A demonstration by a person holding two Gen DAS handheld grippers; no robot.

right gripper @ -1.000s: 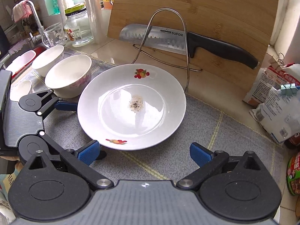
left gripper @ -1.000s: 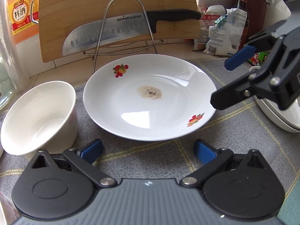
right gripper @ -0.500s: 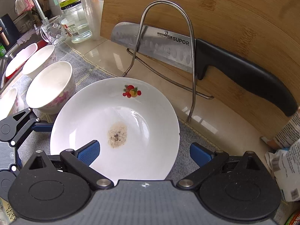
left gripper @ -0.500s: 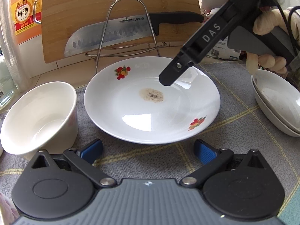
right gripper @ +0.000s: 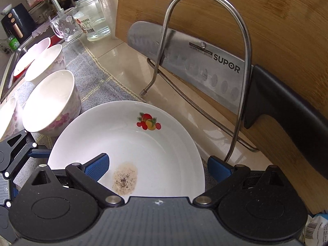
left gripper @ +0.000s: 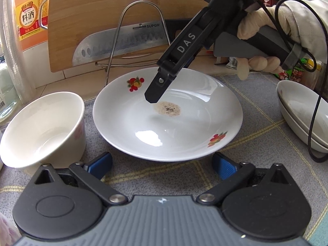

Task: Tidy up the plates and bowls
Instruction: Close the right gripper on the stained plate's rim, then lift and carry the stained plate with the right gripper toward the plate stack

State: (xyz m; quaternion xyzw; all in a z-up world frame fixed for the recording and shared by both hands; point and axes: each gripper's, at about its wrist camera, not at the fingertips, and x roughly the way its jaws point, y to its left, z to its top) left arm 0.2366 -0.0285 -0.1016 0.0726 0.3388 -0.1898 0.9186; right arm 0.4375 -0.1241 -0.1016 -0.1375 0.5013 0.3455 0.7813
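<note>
Left wrist view showed the left gripper [left gripper: 162, 165] low over the grey mat [left gripper: 256, 123], jaws spread wide and holding nothing, its blue pads just short of the near rim of the white plate [left gripper: 143, 123], with a white bowl [left gripper: 41, 127] close on the left and stacked dishes [left gripper: 297, 112] apart on the right. The right gripper [right gripper: 156, 167] hung over the plate with jaws equally wide, one finger above the plate's soiled centre and the other outside its far rim, near the wire rack [right gripper: 242, 94] holding the knife [right gripper: 205, 69] against the cutting board [right gripper: 266, 20].
</note>
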